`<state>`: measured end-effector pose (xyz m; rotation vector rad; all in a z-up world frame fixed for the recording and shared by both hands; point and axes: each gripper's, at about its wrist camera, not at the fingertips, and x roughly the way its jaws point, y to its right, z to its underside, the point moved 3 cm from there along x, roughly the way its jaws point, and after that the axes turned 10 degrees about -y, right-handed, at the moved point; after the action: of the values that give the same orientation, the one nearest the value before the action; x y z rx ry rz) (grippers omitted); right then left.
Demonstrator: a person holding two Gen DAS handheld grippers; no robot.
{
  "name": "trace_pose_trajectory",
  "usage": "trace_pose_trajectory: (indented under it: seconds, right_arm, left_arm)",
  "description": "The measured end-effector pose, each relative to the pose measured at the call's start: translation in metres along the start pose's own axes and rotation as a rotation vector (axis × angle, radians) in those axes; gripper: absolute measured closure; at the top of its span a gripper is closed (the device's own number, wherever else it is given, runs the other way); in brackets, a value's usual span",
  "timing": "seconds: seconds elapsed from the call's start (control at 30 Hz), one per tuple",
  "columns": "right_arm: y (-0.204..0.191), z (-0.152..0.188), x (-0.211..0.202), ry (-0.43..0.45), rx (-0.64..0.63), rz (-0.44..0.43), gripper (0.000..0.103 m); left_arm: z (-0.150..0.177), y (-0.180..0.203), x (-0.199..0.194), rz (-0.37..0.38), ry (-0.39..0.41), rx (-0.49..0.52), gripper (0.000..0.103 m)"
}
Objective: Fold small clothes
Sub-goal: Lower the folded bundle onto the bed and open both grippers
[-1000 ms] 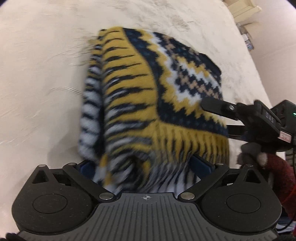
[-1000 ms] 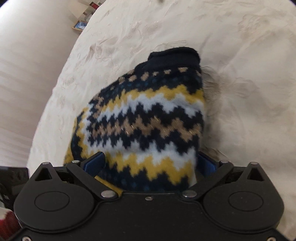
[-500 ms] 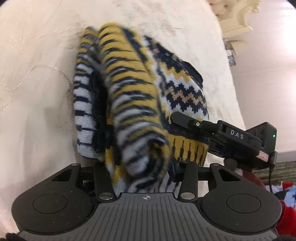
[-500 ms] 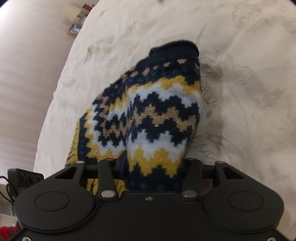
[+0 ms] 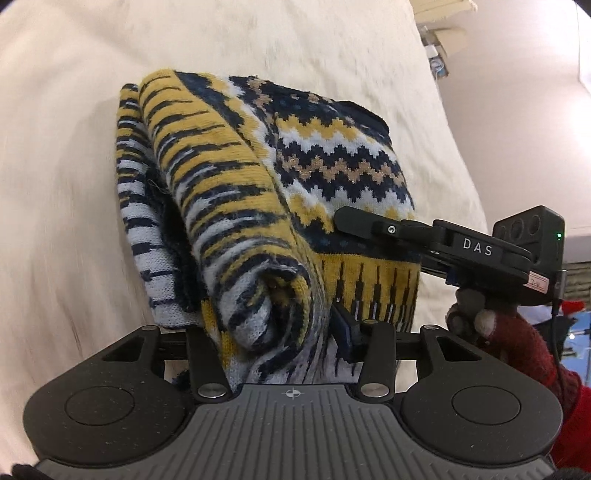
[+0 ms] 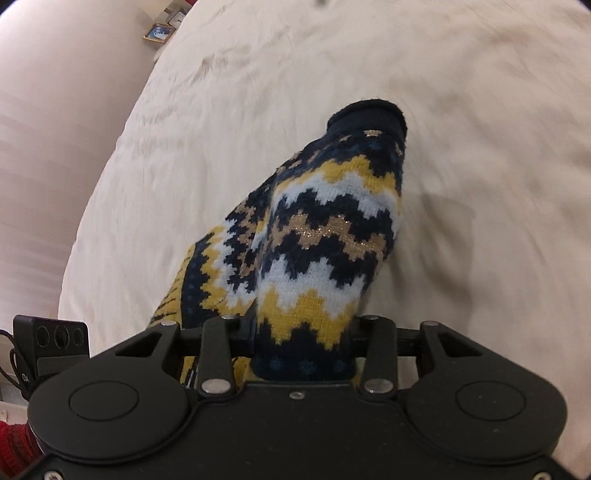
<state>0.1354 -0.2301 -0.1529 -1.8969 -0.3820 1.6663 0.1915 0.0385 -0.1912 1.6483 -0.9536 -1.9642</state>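
A small knitted sweater [image 5: 258, 192], navy, yellow and white with zigzag bands, lies bunched in folds on the cream bedspread [image 5: 66, 184]. My left gripper [image 5: 273, 328] is shut on its striped hem end, the knit bulging between the jaws. My right gripper [image 6: 303, 332] is shut on the zigzag-patterned part [image 6: 317, 240], whose navy cuff [image 6: 369, 118] points away. In the left wrist view the right gripper [image 5: 436, 243] reaches in from the right, its finger over the sweater.
The cream bedspread [image 6: 443, 92] fills both views. Its edge drops off at the left of the right wrist view, where a small picture frame [image 6: 159, 31] sits far off. A red-gloved hand [image 5: 517, 332] holds the right gripper.
Both grippers went from open around the sweater to shut on it. The sweater has been gathered and lifted at the gripped edge; both views shifted.
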Motion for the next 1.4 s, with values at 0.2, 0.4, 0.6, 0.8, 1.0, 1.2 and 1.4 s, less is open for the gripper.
trace_pose_trajectory:
  seconds: [0.2,0.4,0.6,0.8,1.0,1.2,1.4]
  right_arm:
    - [0.012,0.015,0.007,-0.019,-0.021,0.089,0.039]
    - [0.005,0.009,-0.006,0.057,-0.093,0.169,0.021]
    - [0.004,0.027,-0.027,0.174,-0.139,0.222,0.003]
    - [-0.002,0.029,-0.036,0.253,-0.145,0.289,0.000]
    - [0.002,0.014,-0.036,0.269,-0.109,0.357,0.000]
    - [0.006,-0.007,-0.032,0.305,-0.078,0.430,0.000]
    - [0.014,-0.029,-0.010,0.275,-0.036,0.476,0.000]
  left_arm:
    - [0.041,-0.007,0.004,-0.233,0.087,-0.037,0.053]
    - [0.076,-0.007,-0.022,-0.433,0.192,-0.075,0.045]
    - [0.094,0.037,-0.051,-0.545,0.342,0.125,0.024]
    - [0.066,0.085,-0.038,-0.578,0.373,0.340,0.004]
    - [0.022,0.078,-0.018,-0.716,0.389,0.349,0.004]
    - [-0.004,0.028,-0.001,-0.876,0.262,0.295,0.002]
    - [-0.004,0.000,-0.013,-0.821,0.235,0.247,0.000]
